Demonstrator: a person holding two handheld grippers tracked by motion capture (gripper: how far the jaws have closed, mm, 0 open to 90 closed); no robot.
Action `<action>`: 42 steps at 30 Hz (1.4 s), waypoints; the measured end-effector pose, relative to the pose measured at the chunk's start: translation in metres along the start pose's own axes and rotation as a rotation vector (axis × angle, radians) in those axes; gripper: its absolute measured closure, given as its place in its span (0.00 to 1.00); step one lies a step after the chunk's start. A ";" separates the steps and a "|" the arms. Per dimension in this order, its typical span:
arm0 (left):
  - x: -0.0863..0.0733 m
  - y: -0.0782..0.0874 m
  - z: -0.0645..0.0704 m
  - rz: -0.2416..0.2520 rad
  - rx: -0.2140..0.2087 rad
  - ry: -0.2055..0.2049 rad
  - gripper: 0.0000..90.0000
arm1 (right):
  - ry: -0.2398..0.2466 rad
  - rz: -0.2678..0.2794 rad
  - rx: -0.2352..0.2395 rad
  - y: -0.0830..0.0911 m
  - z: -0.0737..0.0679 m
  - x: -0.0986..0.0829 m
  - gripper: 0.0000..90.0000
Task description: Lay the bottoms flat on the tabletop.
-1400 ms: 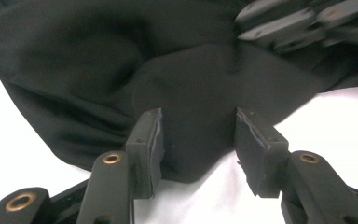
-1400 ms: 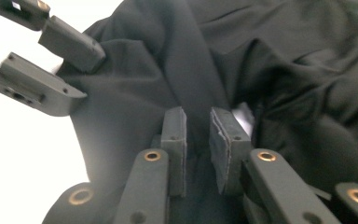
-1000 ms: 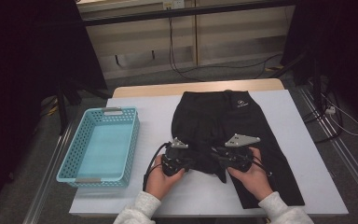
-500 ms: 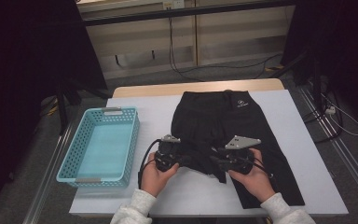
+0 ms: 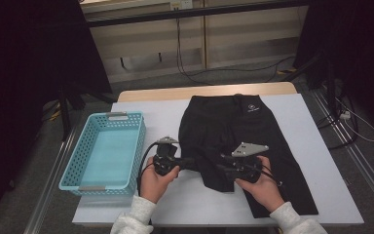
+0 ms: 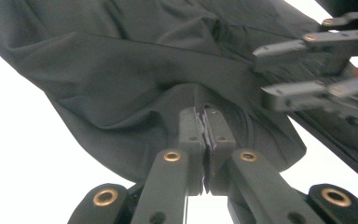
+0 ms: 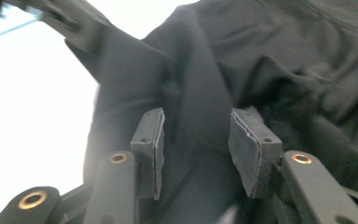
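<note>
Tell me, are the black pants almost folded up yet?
Just begun. The pants lie flat on the table, with only the lower left leg bunched up. In hand: the left gripper is shut on a fold of cloth, and the right gripper is open around a ridge beside it. Still left, probably: folding the rest and moving it into the basket, which holds nothing.

High view: dim overall, with the surroundings left and right nearly black; the table (image 5: 302,131) is evenly lit from above with soft, weak shadows. Both gripper views: the table is overexposed to plain white, while the black garment (image 6: 121,79) keeps visible folds. The far tongs (image 6: 307,70) appear blurred; near hardware is soft at the bottom edge.
</note>
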State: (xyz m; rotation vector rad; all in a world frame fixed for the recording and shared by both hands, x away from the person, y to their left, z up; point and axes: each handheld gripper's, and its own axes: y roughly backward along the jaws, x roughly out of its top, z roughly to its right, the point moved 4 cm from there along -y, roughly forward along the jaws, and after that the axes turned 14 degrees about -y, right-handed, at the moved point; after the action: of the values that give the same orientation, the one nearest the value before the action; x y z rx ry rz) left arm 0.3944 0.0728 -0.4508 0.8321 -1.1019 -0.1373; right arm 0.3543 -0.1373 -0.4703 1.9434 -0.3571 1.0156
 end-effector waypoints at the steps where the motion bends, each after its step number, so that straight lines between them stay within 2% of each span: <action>1: -0.001 -0.002 -0.001 -0.002 -0.001 0.001 0.97 | 0.013 -0.002 0.013 0.000 -0.004 0.000 0.62; 4: -0.003 -0.010 -0.004 -0.004 0.003 0.012 0.97 | 0.038 -0.010 0.036 -0.002 -0.013 0.001 0.65; 9: -0.006 -0.021 -0.010 -0.016 0.017 0.026 0.97 | 0.059 -0.058 0.122 -0.006 -0.030 -0.004 0.78; 12: -0.011 -0.028 -0.014 -0.027 0.021 0.041 0.97 | 0.067 -0.079 0.133 -0.013 -0.037 -0.008 0.78; 16: -0.013 -0.031 -0.016 -0.033 0.025 0.044 0.97 | 0.096 -0.126 0.131 -0.030 -0.045 -0.019 0.66; 18: -0.013 -0.031 -0.016 -0.034 0.024 0.046 0.96 | 0.115 -0.115 0.135 -0.035 -0.047 -0.020 0.68; 19: -0.014 -0.031 -0.016 -0.034 0.023 0.044 0.96 | 0.126 -0.119 0.117 -0.035 -0.047 -0.019 0.76; 21: -0.014 -0.031 -0.017 -0.031 0.020 0.051 0.96 | 0.131 -0.126 0.096 -0.035 -0.044 -0.018 0.95; 22: -0.014 -0.030 -0.017 -0.032 0.021 0.048 0.96 | 0.107 -0.125 0.101 -0.033 -0.040 -0.017 0.99; 25: -0.013 -0.025 -0.017 -0.032 0.004 0.048 0.96 | 0.051 -0.116 0.134 -0.027 -0.029 -0.013 0.99; 28: -0.010 -0.018 -0.016 -0.019 0.005 0.041 0.96 | -0.024 -0.053 0.143 -0.014 -0.015 -0.001 0.99; 29: -0.009 -0.017 -0.016 -0.018 -0.001 0.040 0.96 | -0.046 -0.018 0.130 -0.008 -0.007 0.004 0.99; 31: -0.008 -0.016 -0.015 -0.009 -0.007 0.039 0.95 | -0.087 0.011 0.111 -0.001 0.005 0.009 0.99; 34: -0.009 -0.018 -0.013 -0.014 -0.015 0.039 0.93 | -0.113 0.014 0.083 0.001 0.016 0.009 0.99; 36: -0.008 -0.018 -0.011 -0.018 -0.006 0.023 0.90 | -0.131 0.009 0.059 -0.002 0.021 0.006 0.99; 40: -0.003 -0.014 -0.005 -0.001 0.013 -0.019 0.70 | -0.128 -0.023 0.019 -0.008 0.026 0.001 0.99; 42: -0.001 -0.013 -0.002 0.007 0.037 -0.042 0.59 | -0.120 -0.039 0.006 -0.011 0.026 -0.001 0.99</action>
State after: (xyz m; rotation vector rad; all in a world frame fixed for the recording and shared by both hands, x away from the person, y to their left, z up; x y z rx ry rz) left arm 0.3990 0.0653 -0.4600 0.8614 -1.1494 -0.1291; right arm 0.3734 -0.1527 -0.4849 2.0139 -0.3820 0.8783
